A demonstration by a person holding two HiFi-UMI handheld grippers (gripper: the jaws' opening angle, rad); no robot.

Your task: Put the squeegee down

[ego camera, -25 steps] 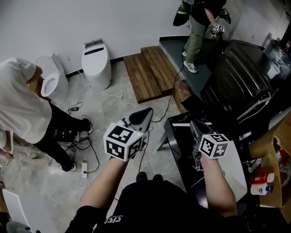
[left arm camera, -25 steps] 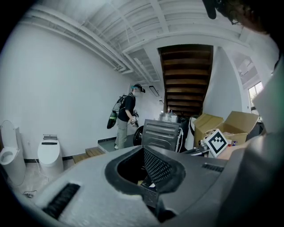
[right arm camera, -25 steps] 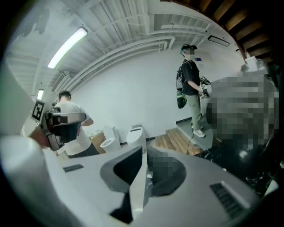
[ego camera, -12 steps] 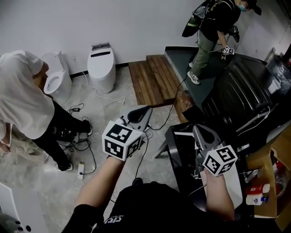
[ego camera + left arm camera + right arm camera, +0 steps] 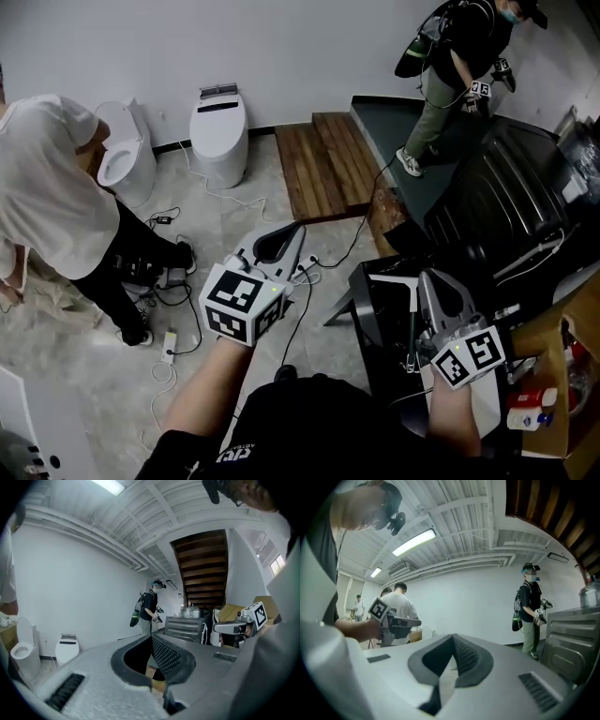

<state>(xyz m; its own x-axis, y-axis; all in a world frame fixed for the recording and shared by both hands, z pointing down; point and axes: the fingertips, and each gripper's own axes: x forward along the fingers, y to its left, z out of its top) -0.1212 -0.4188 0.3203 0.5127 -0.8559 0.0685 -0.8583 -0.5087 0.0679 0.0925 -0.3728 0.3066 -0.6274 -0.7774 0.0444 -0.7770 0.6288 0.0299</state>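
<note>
A thin T-shaped tool that looks like the squeegee [image 5: 412,323] lies flat on the black table [image 5: 375,328], with its pale blade end toward the far side. My right gripper [image 5: 441,281] hovers just right of its handle, shut and empty; the right gripper view shows its jaws [image 5: 453,638] meeting with nothing between them. My left gripper [image 5: 281,242] is out over the floor left of the table, also shut and empty [image 5: 151,638]. Each gripper view shows the other gripper off to the side: the right gripper [image 5: 234,627] and the left gripper [image 5: 393,620].
A big black case [image 5: 506,216] stands behind the table. At my right is a cardboard box [image 5: 553,375] with bottles. Wooden steps [image 5: 323,164] and two toilets [image 5: 220,131] [image 5: 122,159] stand further back. Cables [image 5: 169,347] trail on the floor. One person [image 5: 47,206] stands at left, another [image 5: 459,66] at the back.
My right gripper has drawn back toward me, away from the tool on the table. The left gripper has drifted slightly. My head view has shifted.
</note>
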